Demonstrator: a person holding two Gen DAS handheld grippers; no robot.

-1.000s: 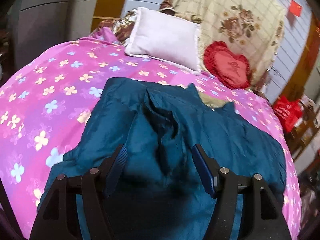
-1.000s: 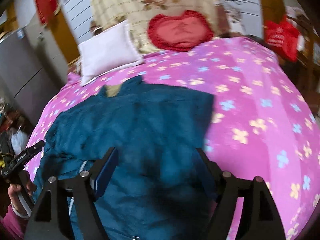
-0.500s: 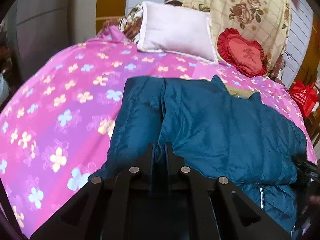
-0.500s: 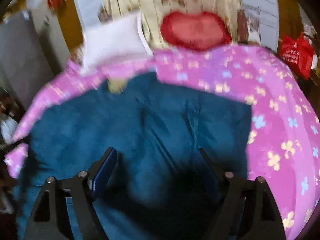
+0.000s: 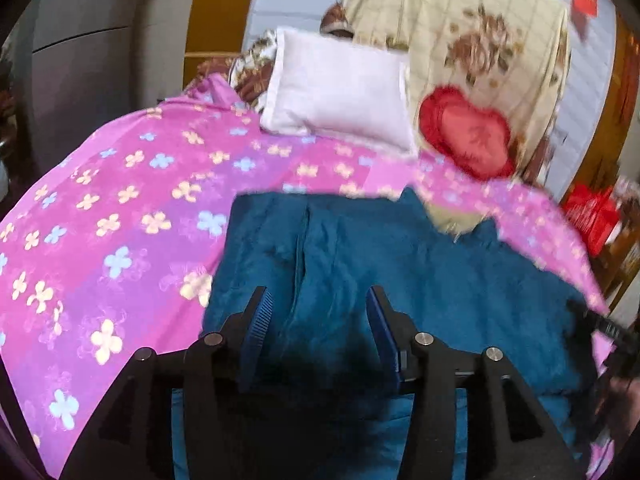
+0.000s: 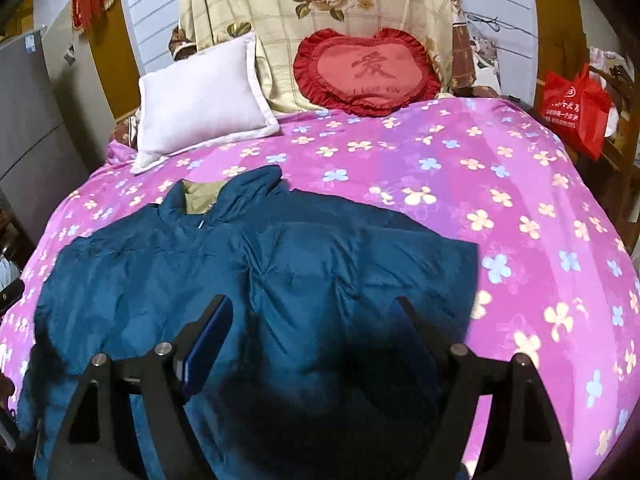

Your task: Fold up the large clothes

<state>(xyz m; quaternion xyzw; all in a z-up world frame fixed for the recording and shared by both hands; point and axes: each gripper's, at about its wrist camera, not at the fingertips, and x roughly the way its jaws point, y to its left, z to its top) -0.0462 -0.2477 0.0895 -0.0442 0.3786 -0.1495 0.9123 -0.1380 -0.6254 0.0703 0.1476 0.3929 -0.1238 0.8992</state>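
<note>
Grey cabinet [image 6: 28,128] at far left beyond the bed's left edge. Bed with pink floral bedspread [image 6: 520,184] fills both views. White pillow [image 6: 200,100] at the head edge, left side; in the left wrist view the same white pillow [image 5: 340,88] is motion-blurred. Behind it a cream floral blanket [image 6: 320,8] is propped at the head of the bed. Red heart-shaped cushion [image 6: 366,70] leans on that blanket, just right of the pillow, near the middle of the head edge. Teal padded jacket [image 6: 280,272] lies spread flat on the bedspread, on the foot half of the bed, toward the left edge; collar points toward the head edge, with tan lining showing at the neck. In the left wrist view the jacket [image 5: 420,280] has its near left part folded over, a seam running along the fold. Left gripper [image 5: 316,320] hangs over the jacket's left part, fingers spread, nothing between them, blue pads facing each other. Right gripper [image 6: 312,320] hangs over the jacket's middle near the foot edge, fingers spread wide, holding nothing; contact with the fabric cannot be told. Red shopping bag [image 6: 576,108] stands off the bed's right edge near the head corner.
</note>
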